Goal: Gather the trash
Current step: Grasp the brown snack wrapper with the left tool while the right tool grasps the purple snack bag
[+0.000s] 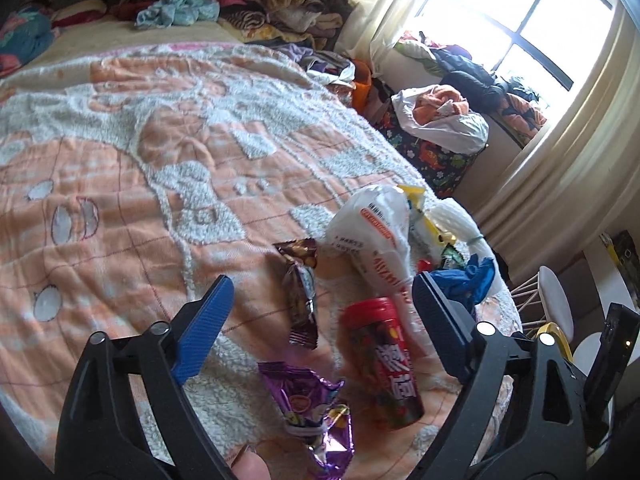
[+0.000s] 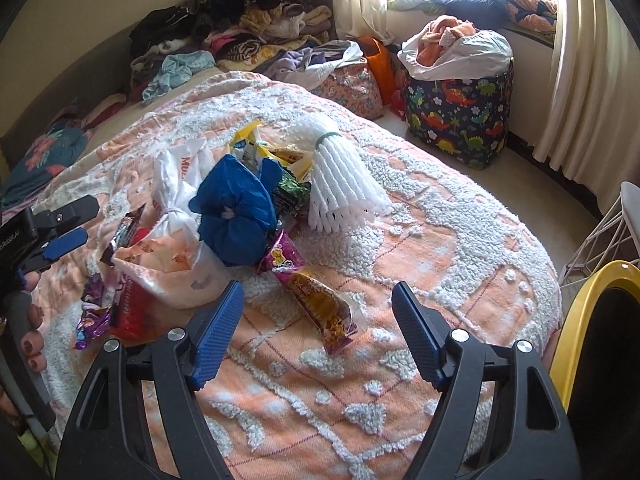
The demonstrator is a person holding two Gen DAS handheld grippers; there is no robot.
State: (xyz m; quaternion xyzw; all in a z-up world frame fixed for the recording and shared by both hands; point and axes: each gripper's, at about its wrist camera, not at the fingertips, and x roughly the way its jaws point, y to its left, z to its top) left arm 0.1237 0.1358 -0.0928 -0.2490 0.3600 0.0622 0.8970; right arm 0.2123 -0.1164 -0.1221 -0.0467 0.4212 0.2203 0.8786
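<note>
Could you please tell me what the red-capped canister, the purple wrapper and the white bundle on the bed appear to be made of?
Red-capped canister: probably plastic, glossy printed label. Purple wrapper: metallised foil film, crinkled, with shiny glints. White bundle: looks like foam netting, matte ribbed tubes tied with a band.

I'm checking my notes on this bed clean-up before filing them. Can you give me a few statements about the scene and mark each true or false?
1. The red-capped canister lies on its side on the blanket. True.
2. The left gripper is clamped on the canister. False: its jaws stand apart, with the canister between them untouched.
3. The right gripper holds nothing. True.
4. The blue bag hangs from the window. False: it sits in the trash pile on the bed.
5. The dinosaur-print bin stands on the floor beside the bed. True.
</note>
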